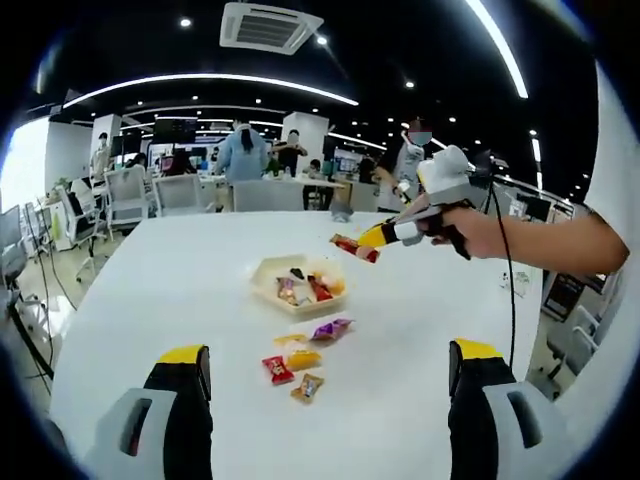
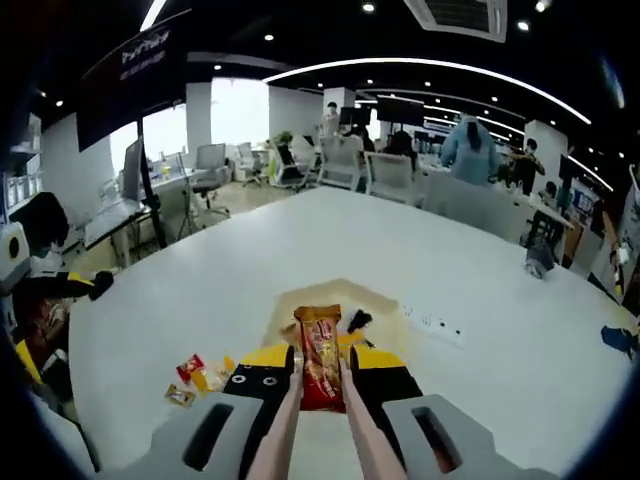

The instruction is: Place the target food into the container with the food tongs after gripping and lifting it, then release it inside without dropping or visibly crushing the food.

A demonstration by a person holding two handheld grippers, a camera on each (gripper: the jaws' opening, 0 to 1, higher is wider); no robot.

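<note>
A beige container (image 1: 264, 272) with several wrapped sweets in it sits mid-table. Just above its right rim hangs a red snack packet (image 1: 355, 247), pinched by the food tongs in my right gripper (image 1: 392, 234), which a hand holds. In the right gripper view the packet (image 2: 320, 362) stands upright between the pale tong arms (image 2: 285, 420). My right gripper (image 2: 320, 358) is shut on them, with the container (image 2: 385, 300) right below. Loose sweets (image 1: 300, 358) lie in front of the container. My left gripper (image 1: 330, 352) stands wide open and holds nothing; it also shows at the left edge (image 2: 60, 292).
The white table (image 1: 180, 270) is wide and round-edged. A socket plate (image 2: 432, 322) is set into it beyond the container, and a small dark object (image 2: 540, 258) stands farther off. Loose sweets (image 2: 195, 375) lie to the left. Chairs, desks and people fill the background.
</note>
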